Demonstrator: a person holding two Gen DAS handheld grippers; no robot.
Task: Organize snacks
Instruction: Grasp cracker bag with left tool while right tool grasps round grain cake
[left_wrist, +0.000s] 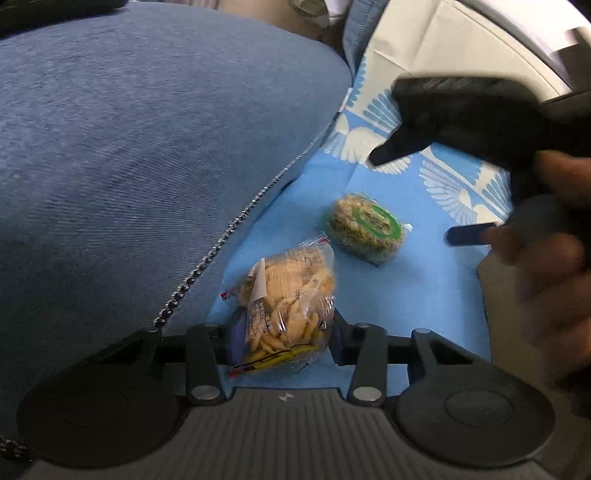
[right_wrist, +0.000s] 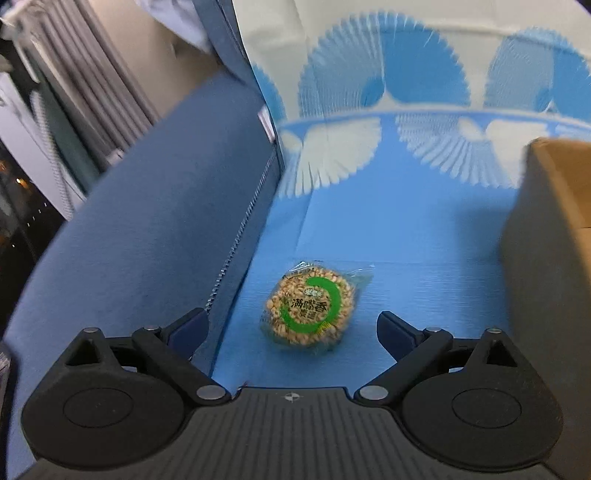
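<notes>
A clear bag of yellow crackers (left_wrist: 288, 306) stands between the fingers of my left gripper (left_wrist: 280, 332), and both pads press its sides. Beyond it a round puffed-grain cake (left_wrist: 365, 229) in a wrapper with a green ring lies flat on the light blue sheet (left_wrist: 417, 295). In the right wrist view the same cake (right_wrist: 310, 310) lies just ahead of my right gripper (right_wrist: 291, 330), whose jaws stand wide open on either side without touching it. The left wrist view shows the right gripper (left_wrist: 424, 195) blurred above the cake, held by a person's hand (left_wrist: 546, 266).
A big dark blue cushion (left_wrist: 147, 166) with a zipper borders the sheet on the left. A brown cardboard box (right_wrist: 554, 258) stands close on the right. The sheet's white fan pattern (right_wrist: 369, 155) rises at the back. Curtains (right_wrist: 74, 92) hang far left.
</notes>
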